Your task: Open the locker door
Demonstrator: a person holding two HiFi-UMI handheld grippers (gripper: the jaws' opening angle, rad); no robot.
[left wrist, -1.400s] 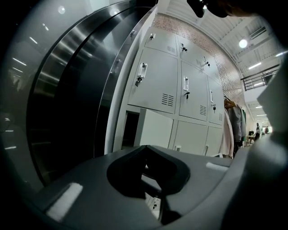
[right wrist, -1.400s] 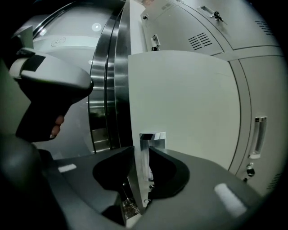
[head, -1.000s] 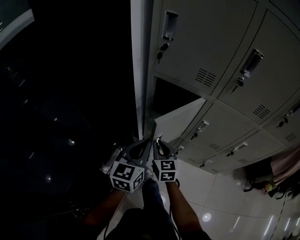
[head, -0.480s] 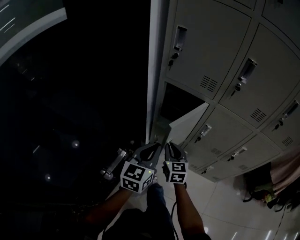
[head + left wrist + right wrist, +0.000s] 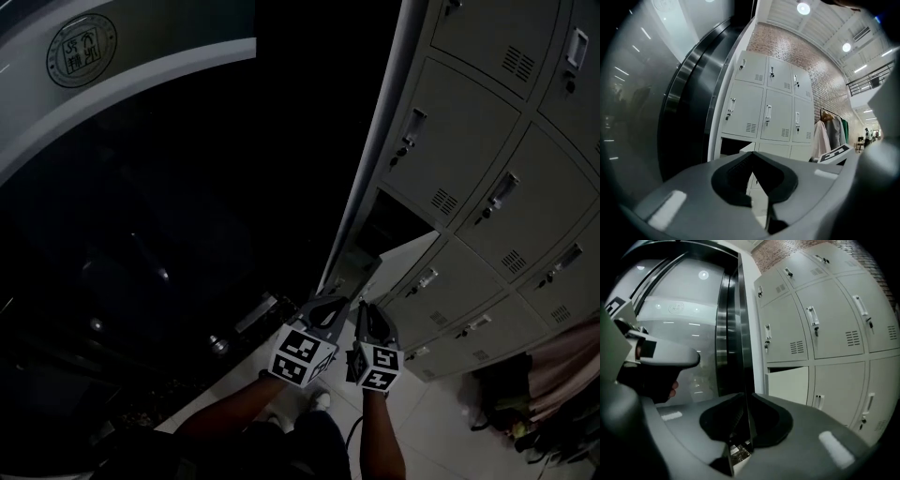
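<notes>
Left gripper (image 5: 333, 300) and right gripper (image 5: 362, 309) rising, drawing back from lockers (image 5: 487, 141), both closed, gripping nothing; locker door (image 5: 405, 261) hanging open, task seeming finished.

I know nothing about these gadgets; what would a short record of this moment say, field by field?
Place: grey lockers against a brick wall
Open door: one locker door ajar, leftmost column
Left tongs: shut, empty
Right tongs: shut, empty
Contact: neither touches the lockers
Nearby: coats hanging right of the lockers
</notes>
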